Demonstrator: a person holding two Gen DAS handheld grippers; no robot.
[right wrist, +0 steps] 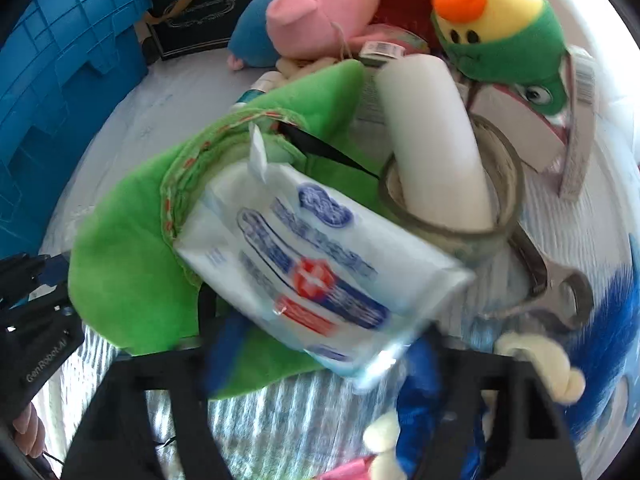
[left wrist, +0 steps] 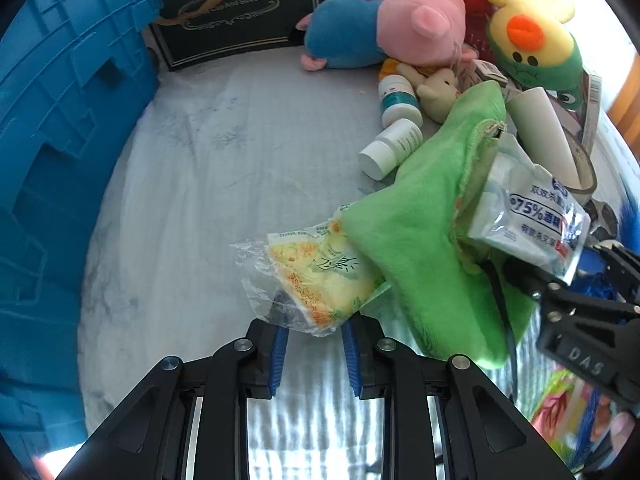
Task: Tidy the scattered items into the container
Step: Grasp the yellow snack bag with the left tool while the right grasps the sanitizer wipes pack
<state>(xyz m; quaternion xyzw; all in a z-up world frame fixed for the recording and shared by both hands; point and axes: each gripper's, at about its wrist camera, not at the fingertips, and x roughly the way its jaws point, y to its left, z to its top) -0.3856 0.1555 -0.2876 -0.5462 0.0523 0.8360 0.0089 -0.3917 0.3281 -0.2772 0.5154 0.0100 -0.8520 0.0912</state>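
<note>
The blue crate [left wrist: 60, 152] stands at the left, also in the right wrist view [right wrist: 60, 64]. My left gripper [left wrist: 314, 344] is open just short of a yellow tissue packet [left wrist: 320, 276] on the bed. A green cloth [left wrist: 424, 248] lies beside it. My right gripper [right wrist: 320, 364] is shut on a white wipes pack [right wrist: 316, 264], lifted over the green cloth [right wrist: 132, 264]; it shows at the right in the left wrist view [left wrist: 532, 216].
Pig plush [left wrist: 384, 28], duck plush [left wrist: 532, 28], two white bottles [left wrist: 394, 120], a small beige plush [left wrist: 438, 92], a white roll [right wrist: 436, 136] in a tape ring [right wrist: 452, 232], a wrench [right wrist: 560, 284], a black box [left wrist: 236, 12] and blue plush [right wrist: 424, 396] crowd the bed.
</note>
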